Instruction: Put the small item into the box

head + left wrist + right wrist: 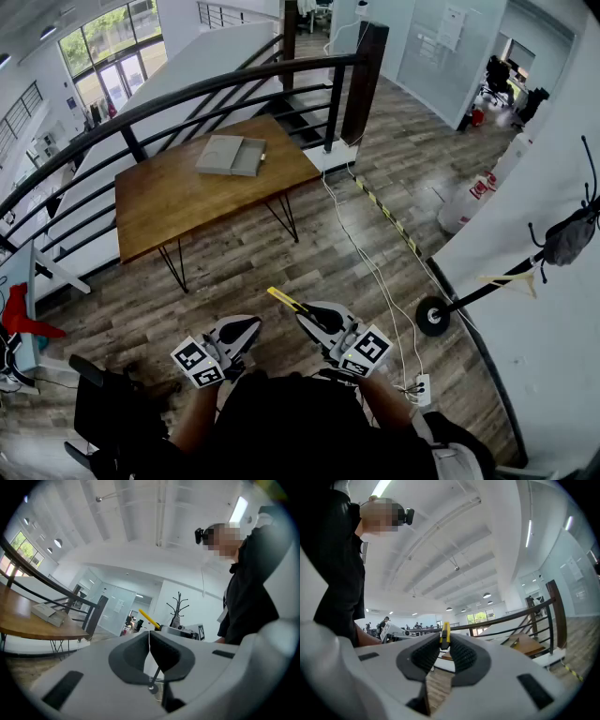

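A thin yellow stick-like item [283, 300] is pinched between the tips of my right gripper [307, 317], which is shut on it; in the right gripper view the yellow item [445, 635] stands up between the pads. My left gripper [246, 330] is beside it, shut with nothing between its fingers [161, 651]. Both are held close to the person's body, above the floor. The grey box [232, 155] lies open on the wooden table [169, 202], well ahead of both grippers. The left gripper view shows the box [49, 612] far to the left.
A dark curved railing [187, 94] runs behind the table. A white cable [370, 262] and a striped tape line cross the wood floor to the right. A coat stand [562, 239] leans by the white wall. A black chair [108, 412] is at my lower left.
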`<state>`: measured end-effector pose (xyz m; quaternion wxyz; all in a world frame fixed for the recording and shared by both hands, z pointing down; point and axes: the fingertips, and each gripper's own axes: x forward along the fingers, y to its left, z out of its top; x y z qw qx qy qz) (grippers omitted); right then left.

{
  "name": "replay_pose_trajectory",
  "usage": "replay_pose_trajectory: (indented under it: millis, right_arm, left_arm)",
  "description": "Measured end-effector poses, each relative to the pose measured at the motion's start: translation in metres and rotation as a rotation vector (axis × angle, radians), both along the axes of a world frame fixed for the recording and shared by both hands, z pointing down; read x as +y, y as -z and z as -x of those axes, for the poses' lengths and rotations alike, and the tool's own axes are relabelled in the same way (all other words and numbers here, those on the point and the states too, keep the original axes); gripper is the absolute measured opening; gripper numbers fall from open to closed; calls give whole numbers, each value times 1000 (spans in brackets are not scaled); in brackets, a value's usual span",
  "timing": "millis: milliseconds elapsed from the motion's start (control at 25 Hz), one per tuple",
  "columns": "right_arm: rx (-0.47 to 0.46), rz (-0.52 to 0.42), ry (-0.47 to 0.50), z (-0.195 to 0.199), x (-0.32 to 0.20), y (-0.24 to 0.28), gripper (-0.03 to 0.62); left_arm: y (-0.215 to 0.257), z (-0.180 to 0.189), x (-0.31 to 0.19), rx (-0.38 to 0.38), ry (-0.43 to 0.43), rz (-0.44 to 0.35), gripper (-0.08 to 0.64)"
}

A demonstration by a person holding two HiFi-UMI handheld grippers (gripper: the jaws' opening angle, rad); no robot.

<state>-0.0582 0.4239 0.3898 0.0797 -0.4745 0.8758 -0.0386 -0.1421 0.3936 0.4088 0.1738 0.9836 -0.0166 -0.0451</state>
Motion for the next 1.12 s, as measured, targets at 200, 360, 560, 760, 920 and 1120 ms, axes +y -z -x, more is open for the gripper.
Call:
replay_pose_trajectory:
  millis: [200, 360, 560, 760, 920, 1120]
  right_arm:
    - [-5, -4, -4, 2, -3, 0, 72]
    - [-25, -8, 12, 5, -6, -2, 72]
    - [-63, -6, 17, 1, -5, -8, 72]
    - [-116, 23, 25, -5, -7, -18, 72]
    - [-124, 30, 39, -2, -16, -22, 72]
    - [-140, 32, 65, -2, -29, -21, 72]
  left_arm:
    - [7, 1, -5, 0, -2, -19, 17]
    - [4, 2, -5, -23, 10, -25, 15]
    - [-3, 10, -4, -45, 34, 2, 17]
    - [-2, 18, -3, -62, 67, 8, 15]
    - [-6, 26, -6, -72, 93, 21, 17]
    - [-16, 30, -21, -74, 128, 61, 15]
